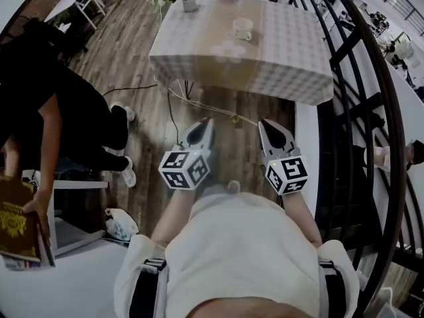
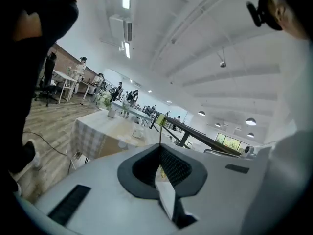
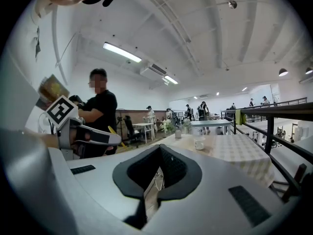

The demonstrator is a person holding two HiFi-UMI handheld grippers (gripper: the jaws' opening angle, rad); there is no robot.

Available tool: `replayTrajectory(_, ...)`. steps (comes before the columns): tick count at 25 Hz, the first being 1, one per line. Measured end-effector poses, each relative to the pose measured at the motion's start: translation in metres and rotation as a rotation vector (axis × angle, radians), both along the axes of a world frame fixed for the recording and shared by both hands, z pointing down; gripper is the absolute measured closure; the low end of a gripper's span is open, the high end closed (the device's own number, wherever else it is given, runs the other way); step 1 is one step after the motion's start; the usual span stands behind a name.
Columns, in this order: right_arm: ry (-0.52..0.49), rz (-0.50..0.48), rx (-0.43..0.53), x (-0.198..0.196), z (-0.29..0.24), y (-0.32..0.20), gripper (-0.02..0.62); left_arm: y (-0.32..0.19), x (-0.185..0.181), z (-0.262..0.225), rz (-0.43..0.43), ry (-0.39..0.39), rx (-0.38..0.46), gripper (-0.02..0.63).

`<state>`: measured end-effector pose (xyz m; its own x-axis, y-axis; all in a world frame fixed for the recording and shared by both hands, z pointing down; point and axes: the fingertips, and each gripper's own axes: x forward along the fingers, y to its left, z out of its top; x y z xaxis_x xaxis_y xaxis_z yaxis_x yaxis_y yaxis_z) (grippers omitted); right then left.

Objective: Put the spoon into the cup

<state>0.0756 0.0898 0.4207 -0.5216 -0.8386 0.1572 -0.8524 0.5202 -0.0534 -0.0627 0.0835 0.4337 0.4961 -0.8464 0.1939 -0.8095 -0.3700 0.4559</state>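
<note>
A white cup (image 1: 242,27) stands on the far side of a table with a checked cloth (image 1: 291,52). It also shows in the left gripper view (image 2: 138,130) and the right gripper view (image 3: 198,143). I cannot make out a spoon in any view. My left gripper (image 1: 207,122) and right gripper (image 1: 264,122) hang side by side over the wooden floor, short of the table and pointing toward it. Both hold nothing. The left gripper (image 2: 160,148) has its jaws together, and so does the right gripper (image 3: 159,148).
A vase of flowers (image 1: 190,4) stands at the table's far left corner. A cable (image 1: 199,101) runs across the floor under the table. A black railing (image 1: 351,111) curves along the right. A person in black (image 1: 59,111) holding a book stands at the left.
</note>
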Motion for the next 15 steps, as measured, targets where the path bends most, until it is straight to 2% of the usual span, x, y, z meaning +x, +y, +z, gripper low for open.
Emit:
replayTrajectory(8,0.006,-0.016,0.003,0.002,0.0,-0.009,0.595,-0.009,0.003,-0.004,-0.008,-0.002,0.011,0.601)
replayTrajectory(15,-0.03,-0.012,-0.014,0.013,0.003,-0.014,0.595,-0.013,0.01,-0.005,-0.015,-0.004,0.009,0.601)
